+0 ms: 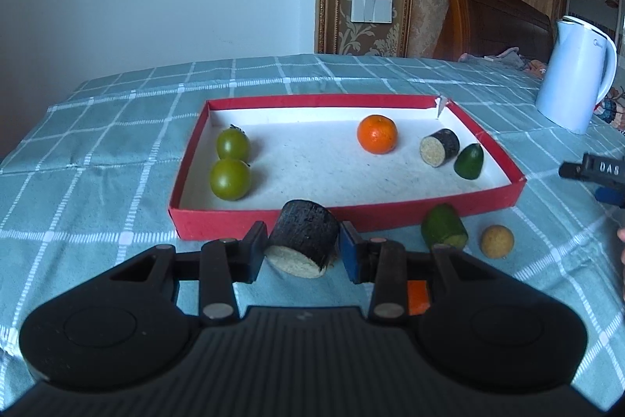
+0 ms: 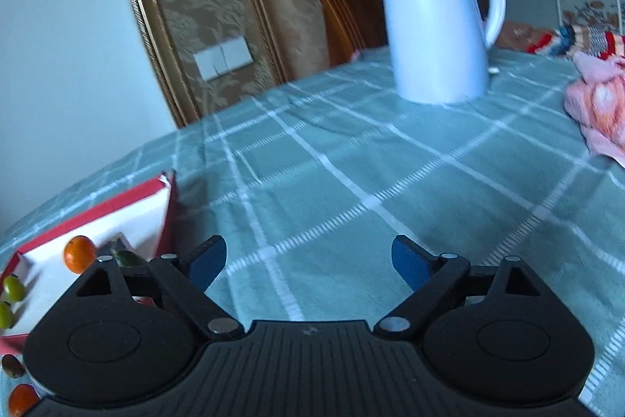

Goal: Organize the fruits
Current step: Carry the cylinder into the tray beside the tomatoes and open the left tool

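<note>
Fruits lie in and around the red tray (image 1: 484, 143) on the table (image 1: 117, 151). Clamped on a dark sugarcane piece (image 1: 302, 241) just outside the tray's near wall, the left gripper (image 1: 300, 253) sits at 6 o'clock. Over bare cloth, the right gripper (image 2: 308, 260) has its jaws wide apart, with the white kettle (image 2: 433, 18) at 12 o'clock.

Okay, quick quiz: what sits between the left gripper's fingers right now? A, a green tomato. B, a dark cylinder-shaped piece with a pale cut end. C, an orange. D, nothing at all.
B: the left gripper has its fingers on either side of the dark cylinder piece, just outside the red tray; whether the pads already press it is unclear.
</note>
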Motion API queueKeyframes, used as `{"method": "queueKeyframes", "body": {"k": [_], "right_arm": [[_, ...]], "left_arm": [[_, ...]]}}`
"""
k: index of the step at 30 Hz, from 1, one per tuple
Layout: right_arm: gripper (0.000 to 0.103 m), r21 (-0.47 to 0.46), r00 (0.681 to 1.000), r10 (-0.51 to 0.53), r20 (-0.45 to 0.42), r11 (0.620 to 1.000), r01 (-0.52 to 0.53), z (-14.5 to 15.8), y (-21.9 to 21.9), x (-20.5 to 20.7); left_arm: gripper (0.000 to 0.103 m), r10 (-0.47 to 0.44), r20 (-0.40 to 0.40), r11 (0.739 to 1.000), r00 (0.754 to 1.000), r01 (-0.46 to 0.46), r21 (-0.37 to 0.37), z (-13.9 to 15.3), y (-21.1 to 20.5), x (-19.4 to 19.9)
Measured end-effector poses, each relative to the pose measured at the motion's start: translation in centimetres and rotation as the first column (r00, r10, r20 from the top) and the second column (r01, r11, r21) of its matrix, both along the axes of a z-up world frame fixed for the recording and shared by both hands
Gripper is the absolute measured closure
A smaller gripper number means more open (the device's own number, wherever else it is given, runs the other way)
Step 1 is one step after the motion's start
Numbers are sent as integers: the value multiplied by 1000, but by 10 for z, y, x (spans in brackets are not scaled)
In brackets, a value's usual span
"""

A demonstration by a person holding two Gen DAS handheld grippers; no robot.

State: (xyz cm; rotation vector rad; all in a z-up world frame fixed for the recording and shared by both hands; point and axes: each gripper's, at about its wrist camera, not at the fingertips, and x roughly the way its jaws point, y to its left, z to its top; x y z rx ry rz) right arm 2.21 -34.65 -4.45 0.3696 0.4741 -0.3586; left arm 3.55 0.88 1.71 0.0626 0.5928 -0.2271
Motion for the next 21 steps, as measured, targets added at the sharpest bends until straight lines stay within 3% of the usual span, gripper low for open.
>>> {"method": "queueKeyframes", "body": {"k": [3, 7, 16, 21], "right_arm": [[11, -38, 999, 18, -39, 999, -20, -1, 3, -6], [11, -90, 990, 126, -71, 987, -132, -3, 15, -19], [11, -81, 955, 289, -65, 952, -294, -8, 46, -27], [6, -83, 949, 305, -75, 947, -311, -8, 51, -20]], "left_arm": [[67, 7, 6, 1000, 1000, -7, 9, 2, 3, 5], [67, 16, 7, 1000, 1000, -16, 22, 4, 4, 18], [67, 32, 50, 999, 998, -34, 42, 16, -1, 41], [72, 35, 67, 997, 997, -40, 73, 19, -6, 52]]}}
